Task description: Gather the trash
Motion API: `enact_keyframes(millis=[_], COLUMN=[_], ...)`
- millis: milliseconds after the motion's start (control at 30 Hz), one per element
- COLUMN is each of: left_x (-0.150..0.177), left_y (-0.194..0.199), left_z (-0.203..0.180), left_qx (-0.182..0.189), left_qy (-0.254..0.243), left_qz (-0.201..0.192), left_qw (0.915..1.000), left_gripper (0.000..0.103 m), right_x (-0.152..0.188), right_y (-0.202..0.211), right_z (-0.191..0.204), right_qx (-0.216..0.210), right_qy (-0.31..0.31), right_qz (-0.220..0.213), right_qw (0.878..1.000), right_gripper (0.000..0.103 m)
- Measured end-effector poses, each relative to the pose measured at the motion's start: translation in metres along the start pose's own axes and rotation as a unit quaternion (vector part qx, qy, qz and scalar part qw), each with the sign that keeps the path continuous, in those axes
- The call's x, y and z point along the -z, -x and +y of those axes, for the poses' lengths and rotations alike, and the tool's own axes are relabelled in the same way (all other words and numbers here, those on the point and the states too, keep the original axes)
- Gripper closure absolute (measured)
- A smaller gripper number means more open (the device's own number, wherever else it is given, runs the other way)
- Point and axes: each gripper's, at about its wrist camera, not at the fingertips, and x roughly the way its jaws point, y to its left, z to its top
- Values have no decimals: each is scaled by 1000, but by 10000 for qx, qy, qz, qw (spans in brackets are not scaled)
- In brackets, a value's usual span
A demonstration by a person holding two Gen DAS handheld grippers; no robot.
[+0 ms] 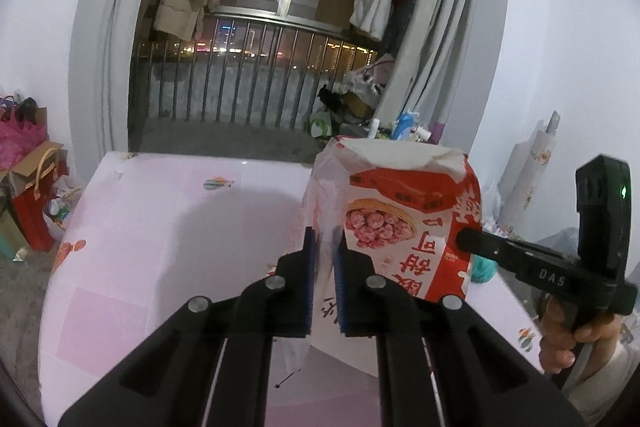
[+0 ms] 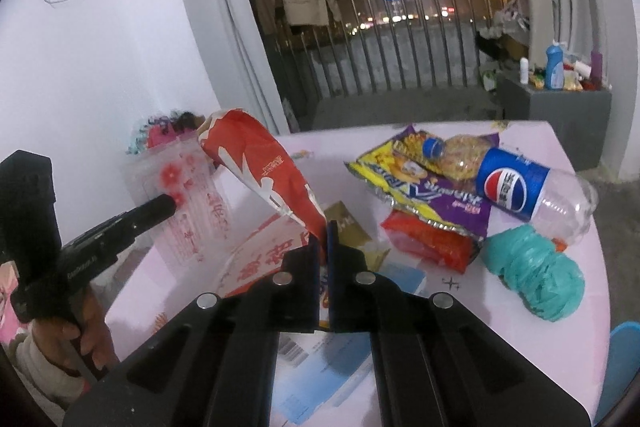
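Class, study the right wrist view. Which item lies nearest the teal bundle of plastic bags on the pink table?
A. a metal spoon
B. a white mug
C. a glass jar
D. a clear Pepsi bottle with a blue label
D: the Pepsi bottle lies on its side just behind the teal bundle.

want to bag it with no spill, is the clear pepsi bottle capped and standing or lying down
Capped and lying down: the clear plastic Pepsi bottle rests on its side across the purple-and-yellow snack wrapper, blue cap on.

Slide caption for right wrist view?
Right gripper pinches red-and-white bag; Pepsi bottle, snack wrappers on table.
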Motion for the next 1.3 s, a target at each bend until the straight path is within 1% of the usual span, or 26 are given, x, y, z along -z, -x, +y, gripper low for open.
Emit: enact_keyframes(millis=[133, 200, 300, 333, 467, 533, 567, 633, 733, 767, 833, 900, 933, 1000, 1067, 1100, 1133, 1167, 1200, 1233, 1267, 1300], left_x=[-17, -29, -46, -50, -66, -74, -79, -84, -88, -88, -88, -86, -83, -81, -69, -64, -59, -48, -36, -26, -10, 3], left_y=[10, 14, 17, 17, 8, 0, -7, -18, -35, -43, -55, -73, -81, -110, -138, -149, -162, -177, -192, -201, -220, -230], left_z=[-8, -16, -30, -35, -66, -86, -103, -127, -178, -201, -229, -267, -284, -322, -365, -381, -398, -417, -437, -451, -473, -483], left_qx=[225, 433, 812, 881, 1391, 1666, 1869, 2117, 2501, 2695, 2943, 3250, 3375, 3622, 3805, 3832, 3865, 3916, 3928, 3920, 3887, 3874], left_qy=[-42, -77, -90, -109, -229, -286, -360, -528, -941, -1107, -1264, -1413, -1457, -1537, -1649, -1684, -1718, -1746, -1790, -1848, -1943, -1987], left_qz=[-136, -230, -321, -335, -297, -208, -143, -67, 24, 78, 195, 420, 550, 886, 1253, 1399, 1581, 1809, 2016, 2153, 2381, 2503], left_qw=[9996, 9988, 9961, 9955, 9896, 9854, 9816, 9759, 9636, 9566, 9471, 9342, 9283, 9151, 9013, 8973, 8922, 8851, 8792, 8751, 8686, 8648], left_gripper=[95, 95, 95, 95, 95, 95, 95, 95, 95, 95, 95, 95, 95, 95, 95, 95, 95, 95, 95, 95, 95, 95], right_x=[-9, -11, -13, -13, -8, -1, 2, 12, 28, 34, 47, 60, 69, 81, 94, 101, 105, 110, 117, 124, 131, 140], right_y=[24, 37, 61, 73, 106, 125, 134, 152, 177, 184, 199, 212, 218, 229, 236, 237, 235, 233, 231, 227, 224, 217], right_z=[-11, -19, -35, -43, -70, -86, -94, -111, -136, -144, -161, -176, -187, -202, -220, -230, -237, -246, -255, -268, -279, -295], right_qx=[43, 45, 162, 243, 534, 781, 922, 1204, 1657, 1819, 2182, 2549, 2778, 3116, 3513, 3770, 3936, 4098, 4226, 4306, 4377, 4467], right_qy=[-210, -333, -497, -578, -828, -954, -1011, -1147, -1389, -1471, -1635, -1783, -1903, -2079, -2244, -2307, -2351, -2416, -2519, -2718, -2917, -3148], right_qz=[-300, -450, -730, -853, -1144, -1289, -1354, -1468, -1603, -1632, -1681, -1702, -1703, -1679, -1565, -1453, -1345, -1213, -1063, -874, -708, -484], right_qw=[9993, 9984, 9960, 9944, 9885, 9840, 9813, 9751, 9631, 9584, 9473, 9350, 9261, 9119, 8954, 8852, 8784, 8712, 8641, 8562, 8475, 8361], right_gripper=[102, 102, 102, 102, 102, 102, 102, 102, 102, 102, 102, 102, 102, 102, 102, 102, 102, 102, 102, 102, 102, 101])
